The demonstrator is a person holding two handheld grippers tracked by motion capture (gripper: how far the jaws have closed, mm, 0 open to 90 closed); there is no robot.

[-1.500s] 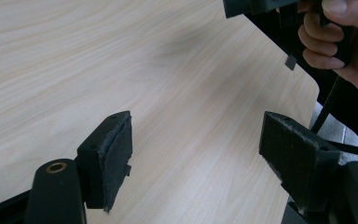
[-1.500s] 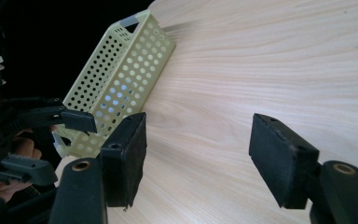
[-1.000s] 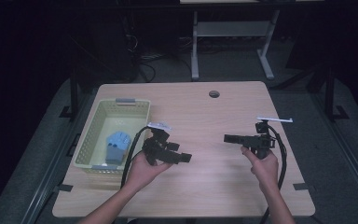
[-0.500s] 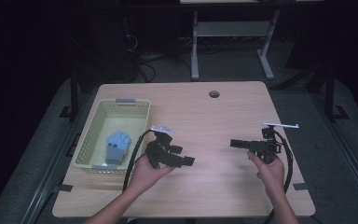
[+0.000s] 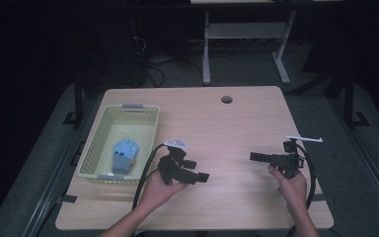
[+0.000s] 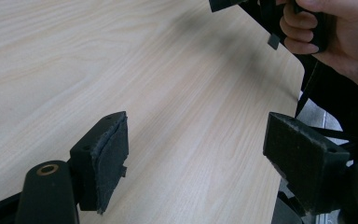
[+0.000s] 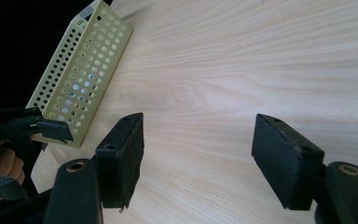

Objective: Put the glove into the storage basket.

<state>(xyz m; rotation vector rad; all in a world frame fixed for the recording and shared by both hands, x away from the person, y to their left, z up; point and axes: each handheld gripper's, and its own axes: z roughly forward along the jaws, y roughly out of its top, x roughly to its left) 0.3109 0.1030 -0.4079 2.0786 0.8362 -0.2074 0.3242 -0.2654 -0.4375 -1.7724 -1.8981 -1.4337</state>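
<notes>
My left gripper (image 5: 201,176) hovers low over the wooden table (image 5: 227,128), near its front middle, with the jaws pointing right. In the left gripper view it (image 6: 196,149) stands open with only bare wood between its pads. My right gripper (image 5: 254,157) is held at the front right and points left toward the other one. Its jaws are also open (image 7: 199,161) and hold nothing. A pale yellow perforated basket (image 5: 153,129) sits at the table's left with a blue object (image 5: 124,151) lying inside.
The basket's side wall (image 7: 81,70) appears far left in the right gripper view, with the left hand and gripper (image 7: 25,133) beside it. A round cable hole (image 5: 226,99) lies near the table's far edge. A white desk frame (image 5: 246,34) stands beyond the table.
Both grippers have drifted a little toward the table's near edge. Their jaws stay open and empty.
</notes>
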